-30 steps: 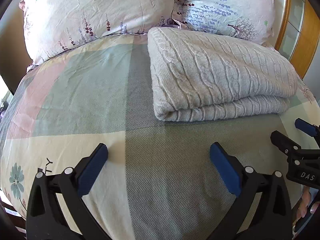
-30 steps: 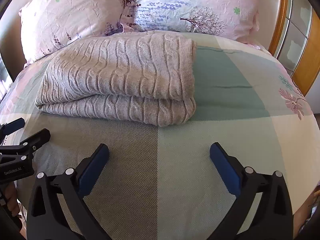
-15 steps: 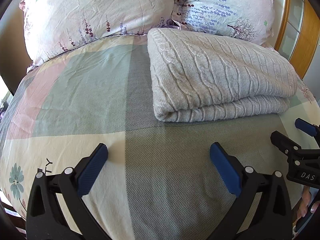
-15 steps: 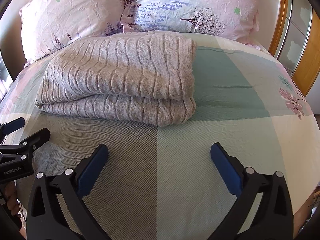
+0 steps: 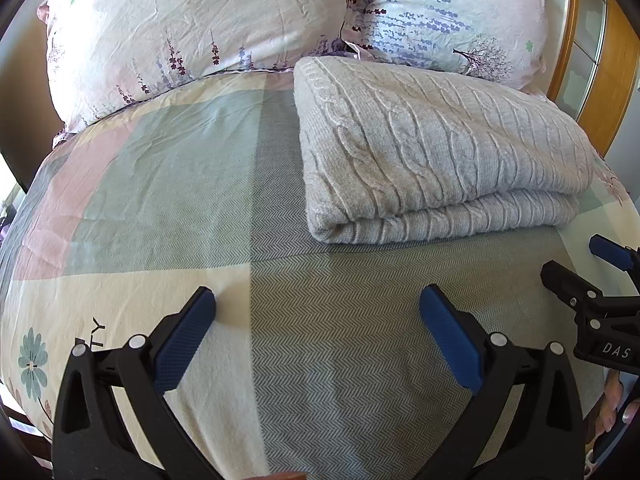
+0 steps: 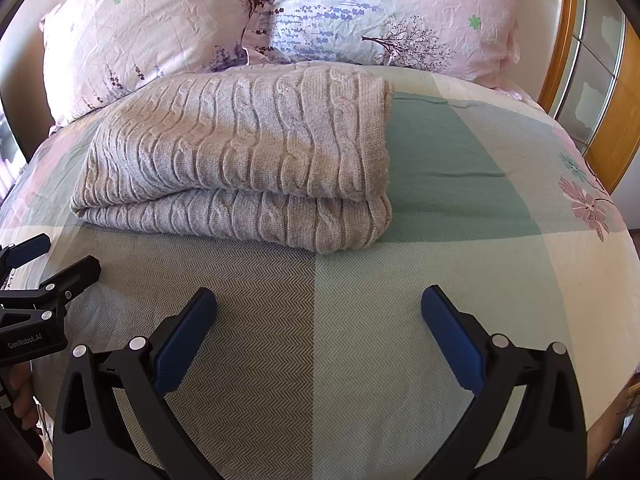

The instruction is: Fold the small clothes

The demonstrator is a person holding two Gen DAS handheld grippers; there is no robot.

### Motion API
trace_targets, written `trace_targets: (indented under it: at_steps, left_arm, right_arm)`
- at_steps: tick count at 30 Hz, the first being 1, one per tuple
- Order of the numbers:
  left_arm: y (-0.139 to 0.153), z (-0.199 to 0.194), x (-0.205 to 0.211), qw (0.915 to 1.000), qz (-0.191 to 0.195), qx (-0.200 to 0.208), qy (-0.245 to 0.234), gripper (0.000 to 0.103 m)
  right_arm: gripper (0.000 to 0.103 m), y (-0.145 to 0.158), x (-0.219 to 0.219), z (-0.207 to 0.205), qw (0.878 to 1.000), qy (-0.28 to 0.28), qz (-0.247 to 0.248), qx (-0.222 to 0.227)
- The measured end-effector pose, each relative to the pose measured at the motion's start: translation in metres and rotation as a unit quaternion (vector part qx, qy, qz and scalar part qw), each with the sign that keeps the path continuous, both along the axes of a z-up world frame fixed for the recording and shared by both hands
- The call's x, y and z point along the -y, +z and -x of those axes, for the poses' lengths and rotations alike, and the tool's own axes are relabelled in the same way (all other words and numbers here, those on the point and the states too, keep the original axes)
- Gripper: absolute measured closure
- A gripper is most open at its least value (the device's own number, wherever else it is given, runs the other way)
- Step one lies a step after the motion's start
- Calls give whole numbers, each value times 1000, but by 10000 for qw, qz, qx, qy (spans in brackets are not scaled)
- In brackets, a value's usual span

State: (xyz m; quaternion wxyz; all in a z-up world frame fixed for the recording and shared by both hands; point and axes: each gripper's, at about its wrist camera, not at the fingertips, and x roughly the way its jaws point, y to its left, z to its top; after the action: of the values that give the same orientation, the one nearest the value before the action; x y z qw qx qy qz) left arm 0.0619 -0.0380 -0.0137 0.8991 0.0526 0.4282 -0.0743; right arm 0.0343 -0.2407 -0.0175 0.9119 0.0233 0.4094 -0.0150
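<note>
A grey cable-knit sweater [image 5: 432, 152] lies folded in a neat rectangle on the bed, right of centre in the left wrist view and left of centre in the right wrist view [image 6: 240, 160]. My left gripper [image 5: 316, 308] is open and empty, hovering over the bedspread in front of the sweater's left end. My right gripper [image 6: 318, 308] is open and empty, in front of the sweater's right end. Each gripper shows at the edge of the other's view, the right one [image 5: 592, 276] and the left one [image 6: 48, 268].
The bed is covered by a patchwork bedspread [image 5: 160, 200] in green, pink and cream. Two floral pillows [image 5: 192, 28] [image 6: 384, 12] lean at the head. A wooden frame with glass panels [image 6: 592, 72] stands at the right.
Almost nothing has changed. Both grippers stay open and hold their place in front of the folded sweater.
</note>
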Motion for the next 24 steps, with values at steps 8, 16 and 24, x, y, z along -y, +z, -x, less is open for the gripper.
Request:
trace_targets:
  at_steps: [8,16,24]
  left_arm:
    - [0,0,2,10000,-5,5,6,2]
    - [0,-1,1,10000,-4,12,16,2]
    - [0,-2,1,10000,-3,15,17,2]
  right_arm:
    - [1,0,0,0,10000,1,-1,1]
    - [1,0,0,0,10000,9,0,2]
    - [1,0,0,-1,10000,17,2,6]
